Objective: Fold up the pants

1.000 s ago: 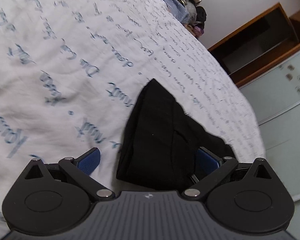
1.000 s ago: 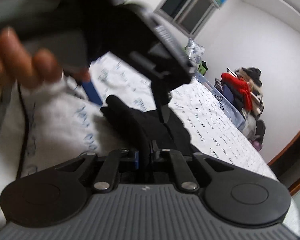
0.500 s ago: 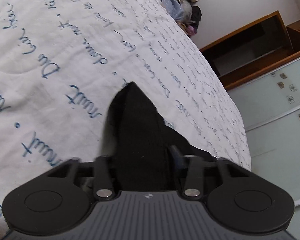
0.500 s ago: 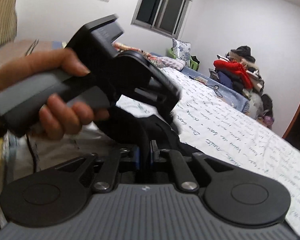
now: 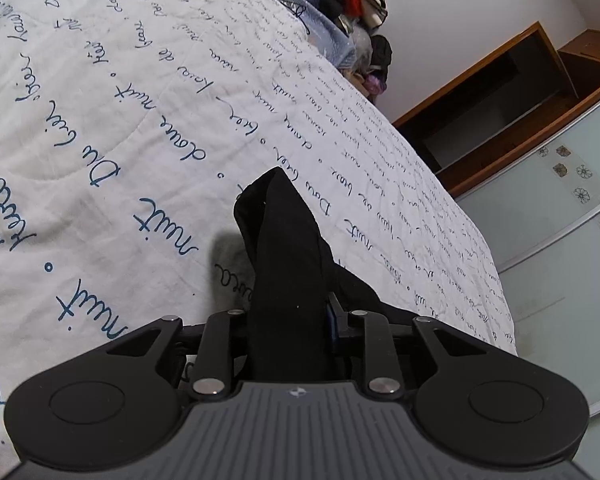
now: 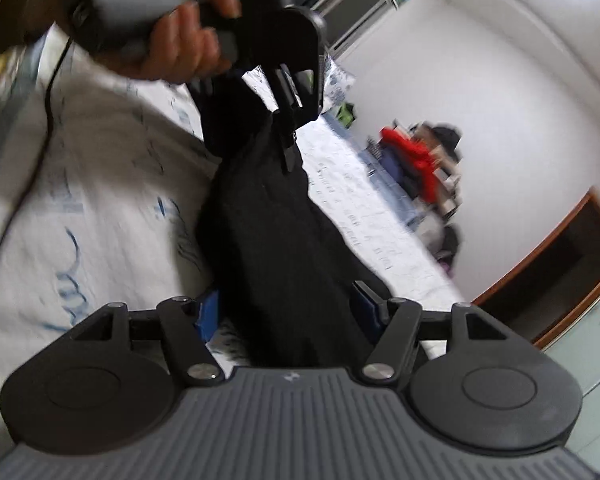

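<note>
Your left gripper (image 5: 290,320) is closing on the black pants (image 5: 288,264), and the fabric fills the gap between its fingers, so it is clamped on the cloth. From that grip a bunched fold of the pants rises forward to a peak above the white bedspread (image 5: 100,128) with blue handwriting, casting a shadow on the cover just to its left.

In the right wrist view, your left hand (image 6: 180,52) sits at the upper left, wrapped around the grey handle of that same gripper (image 6: 288,140), which bites the far end of the pants (image 6: 276,248). The cloth runs down from there to your right gripper (image 6: 288,316). Its jaws are opening, with the blue pads (image 6: 209,314) standing apart on either side of the fabric, not pressing it. Farther right, a pile of clothes (image 6: 416,164) sits against the white wall.
</note>
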